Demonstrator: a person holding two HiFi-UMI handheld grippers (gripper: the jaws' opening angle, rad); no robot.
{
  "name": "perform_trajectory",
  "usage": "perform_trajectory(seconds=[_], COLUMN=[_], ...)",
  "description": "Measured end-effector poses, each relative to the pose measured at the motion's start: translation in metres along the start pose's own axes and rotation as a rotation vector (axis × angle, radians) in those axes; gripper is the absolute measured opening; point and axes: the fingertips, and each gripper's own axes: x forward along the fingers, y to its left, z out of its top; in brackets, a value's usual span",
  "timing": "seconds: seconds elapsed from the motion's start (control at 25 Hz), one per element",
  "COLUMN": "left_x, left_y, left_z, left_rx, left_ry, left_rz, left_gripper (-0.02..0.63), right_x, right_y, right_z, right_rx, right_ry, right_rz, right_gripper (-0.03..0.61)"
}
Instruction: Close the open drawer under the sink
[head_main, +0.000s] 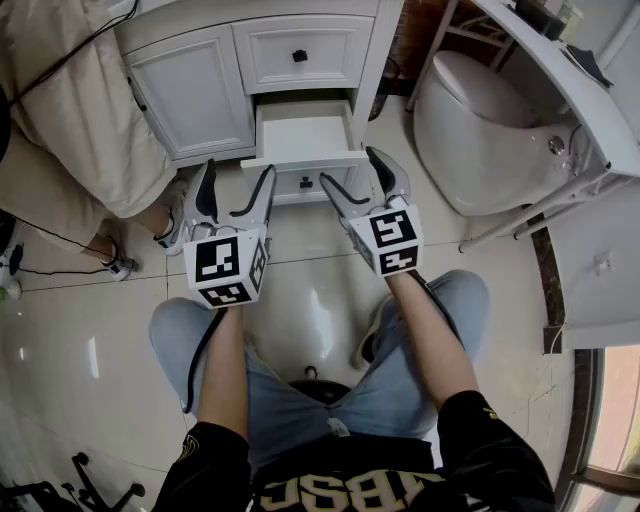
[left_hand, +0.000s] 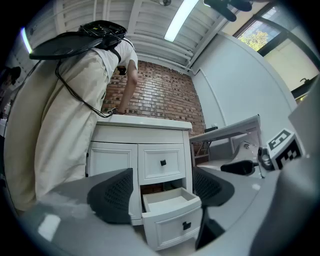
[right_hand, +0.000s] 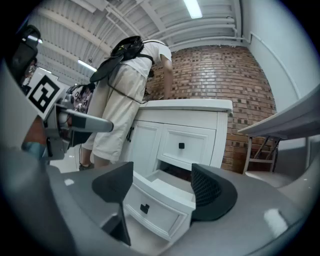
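The white vanity cabinet (head_main: 190, 90) has its lower drawer (head_main: 305, 140) pulled out and empty, with a small black knob (head_main: 305, 183) on its front. The upper drawer (head_main: 300, 52) is closed. My left gripper (head_main: 236, 190) hovers open just short of the drawer's left front corner. My right gripper (head_main: 356, 177) is open near its right front corner. Neither touches the drawer. In the left gripper view the open drawer (left_hand: 172, 212) lies between the black pads, ahead of my left gripper (left_hand: 160, 192). In the right gripper view the drawer (right_hand: 160, 197) sits between the jaws of my right gripper (right_hand: 162, 190).
A person in beige clothes (head_main: 70, 120) stands at the left of the cabinet, bent over the counter. A white toilet (head_main: 490, 130) stands to the right, with a white table (head_main: 580, 90) over it. My knees (head_main: 300, 340) are above the glossy tiled floor.
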Motion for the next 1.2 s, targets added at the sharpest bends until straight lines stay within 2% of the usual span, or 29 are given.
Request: perform_trajectory(seconds=[0.12, 0.28, 0.52, 0.8, 1.2], left_x=[0.005, 0.011, 0.020, 0.029, 0.046], left_y=[0.003, 0.008, 0.013, 0.027, 0.029], left_z=[-0.002, -0.005, -0.009, -0.018, -0.036], left_rx=[0.006, -0.001, 0.006, 0.001, -0.001], left_ry=[0.004, 0.013, 0.020, 0.044, 0.081], left_rz=[0.001, 0.007, 0.005, 0.020, 0.006], left_gripper=[0.383, 0.383, 0.383, 0.383, 0.383], right_x=[0.011, 0.025, 0.051, 0.075, 0.110], right_y=[0.006, 0.011, 0.023, 0.047, 0.055], right_z=[-0.012, -0.025, -0.060, -0.107, -0.178], right_rx=[-0.037, -0.035, -0.068, -0.080, -0.055], right_ry=[0.038, 0.086, 0.220, 0.389, 0.614], right_rz=[0.026, 0.064, 0.126, 0.225, 0.250], right_gripper=[0.341, 0.318, 0.275, 0.262, 0.185])
